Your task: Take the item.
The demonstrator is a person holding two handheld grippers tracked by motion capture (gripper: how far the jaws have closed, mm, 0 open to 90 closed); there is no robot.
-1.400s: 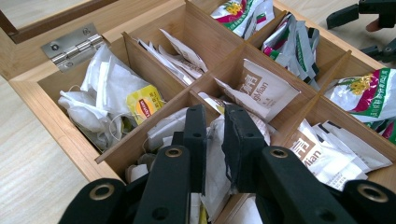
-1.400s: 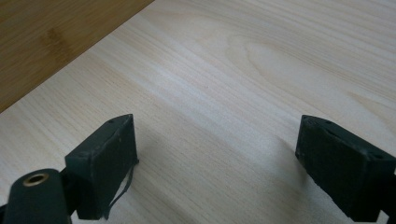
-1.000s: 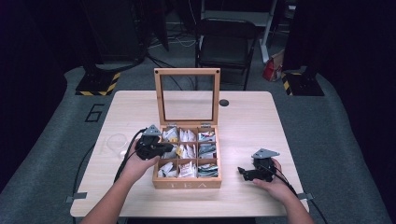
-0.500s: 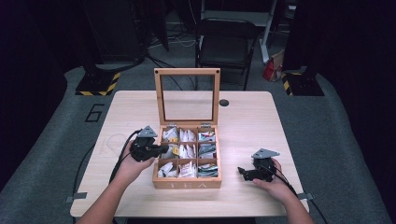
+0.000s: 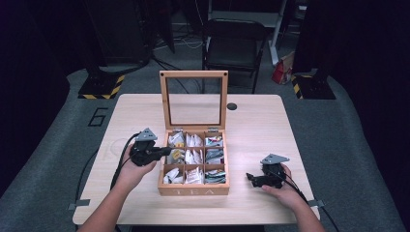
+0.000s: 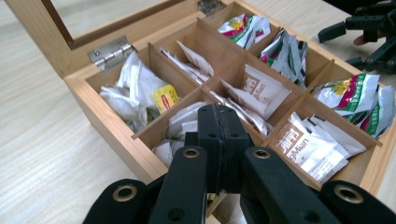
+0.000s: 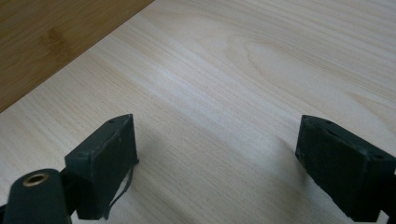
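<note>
High view: a wooden tea box (image 5: 193,189) sits near the middle of the light wooden table (image 5: 256,125), its glass-paned lid (image 5: 193,99) standing upright at the far side. Inside, nine compartments hold tea sachets (image 5: 194,157). The left gripper (image 5: 164,152) hangs at the box's left wall, level with the middle row, its tips reaching over the rim. The right gripper (image 5: 252,178) rests on the table to the right of the box, near the front edge and clear of the box

Left gripper view: the left gripper's (image 6: 219,135) jaws are pressed together, with nothing visibly between them, above the left middle compartment where white sachets (image 6: 180,128) lie. A yellow-labelled sachet (image 6: 166,98) lies in the far-left compartment, and green and red packets (image 6: 352,95) sit in the compartments on the right

Right gripper view: the right gripper's (image 7: 217,154) jaws are spread wide over bare table, holding nothing, with the box's wooden side (image 7: 56,37) just beyond
</note>
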